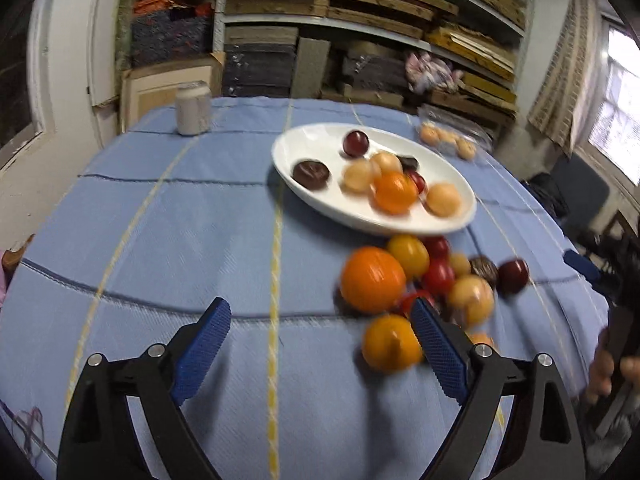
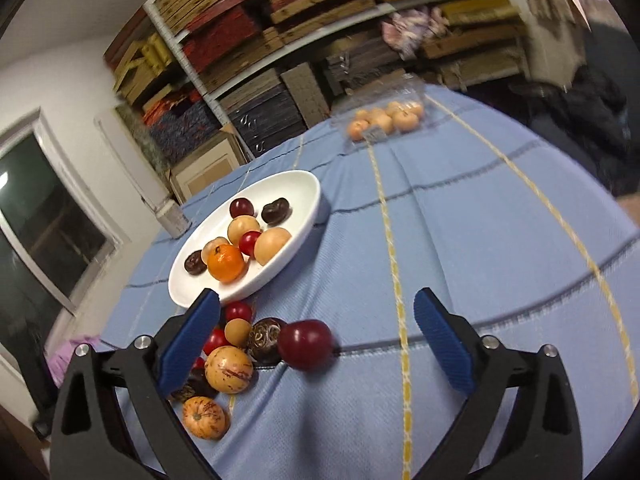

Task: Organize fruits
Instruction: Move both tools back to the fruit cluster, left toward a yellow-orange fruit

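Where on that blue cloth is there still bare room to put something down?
Bare cloth lies between the can and the white dish, and right of the dark red fruit toward the clear fruit pack. It is crowded at the loose fruit pile beside the dish.

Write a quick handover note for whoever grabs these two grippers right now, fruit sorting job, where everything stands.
Left gripper: open, empty, low over the blue tablecloth, just left of the loose fruit pile.
Right gripper: open, empty, with the dark red plum lying between its fingers but not gripped.
Done: white oval dish already holds about eight fruits, including an orange.
Left: the pile beside the dish's near rim. A clear pack of pale fruit sits at the far edge, untouched.
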Demonstrator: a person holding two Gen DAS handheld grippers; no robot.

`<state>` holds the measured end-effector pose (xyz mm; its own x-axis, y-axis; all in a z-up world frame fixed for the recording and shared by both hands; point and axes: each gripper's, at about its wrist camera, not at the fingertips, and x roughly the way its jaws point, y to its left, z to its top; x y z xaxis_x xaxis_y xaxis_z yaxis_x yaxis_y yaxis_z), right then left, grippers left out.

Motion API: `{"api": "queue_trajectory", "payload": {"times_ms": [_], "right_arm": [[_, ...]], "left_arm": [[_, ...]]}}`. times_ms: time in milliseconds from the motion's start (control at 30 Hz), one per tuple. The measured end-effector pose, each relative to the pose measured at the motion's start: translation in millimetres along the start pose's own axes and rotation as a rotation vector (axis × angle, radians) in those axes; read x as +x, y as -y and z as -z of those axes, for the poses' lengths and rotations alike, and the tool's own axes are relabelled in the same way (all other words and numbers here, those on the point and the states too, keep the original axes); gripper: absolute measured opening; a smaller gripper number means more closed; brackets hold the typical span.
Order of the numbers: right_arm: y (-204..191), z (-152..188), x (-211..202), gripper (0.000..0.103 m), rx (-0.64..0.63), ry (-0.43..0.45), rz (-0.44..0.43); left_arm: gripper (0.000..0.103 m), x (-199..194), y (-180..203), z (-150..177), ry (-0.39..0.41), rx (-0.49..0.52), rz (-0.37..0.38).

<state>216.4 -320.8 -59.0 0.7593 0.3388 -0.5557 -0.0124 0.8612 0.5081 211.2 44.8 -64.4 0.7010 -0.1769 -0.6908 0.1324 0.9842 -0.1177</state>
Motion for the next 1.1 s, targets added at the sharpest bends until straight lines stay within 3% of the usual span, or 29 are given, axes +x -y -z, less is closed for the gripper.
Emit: {"api": "queue_trajectory", "payload": {"times_ms": [200, 433, 600, 767, 867, 1000, 1100], "right_arm": [[27, 0, 4, 0.096, 0.129, -0.038, -0.030], [17, 2, 7, 0.096, 0.081, -0.048, -0.009], [16, 2, 9, 0.096, 0.093, -0.053, -0.010], [18, 1, 8, 0.096, 0.096, -0.053, -0.017], [15, 1, 8, 0.096, 0.083, -0.059, -0.022], [8, 1, 7, 0.096, 0.052, -0.051, -0.015], [8, 1, 8, 0.096, 0.047, -0.057, -0.013]], "left_arm": [[0.092, 0, 16, 9, 0.002, 0.066, 0.007], [0.092, 23, 28, 11, -0.063, 0.129, -0.055], [0.100, 19, 16, 12, -0.050, 0.091, -0.084], [0.100, 2, -8, 19, -0.019, 0.025, -0.141], [0.099, -4, -16, 20, -0.023, -0.008, -0.118], [0.099, -11, 4, 23, 0.015, 0.086, -0.094], [0.099, 6, 22, 25, -0.041, 0.176, -0.129]]}}
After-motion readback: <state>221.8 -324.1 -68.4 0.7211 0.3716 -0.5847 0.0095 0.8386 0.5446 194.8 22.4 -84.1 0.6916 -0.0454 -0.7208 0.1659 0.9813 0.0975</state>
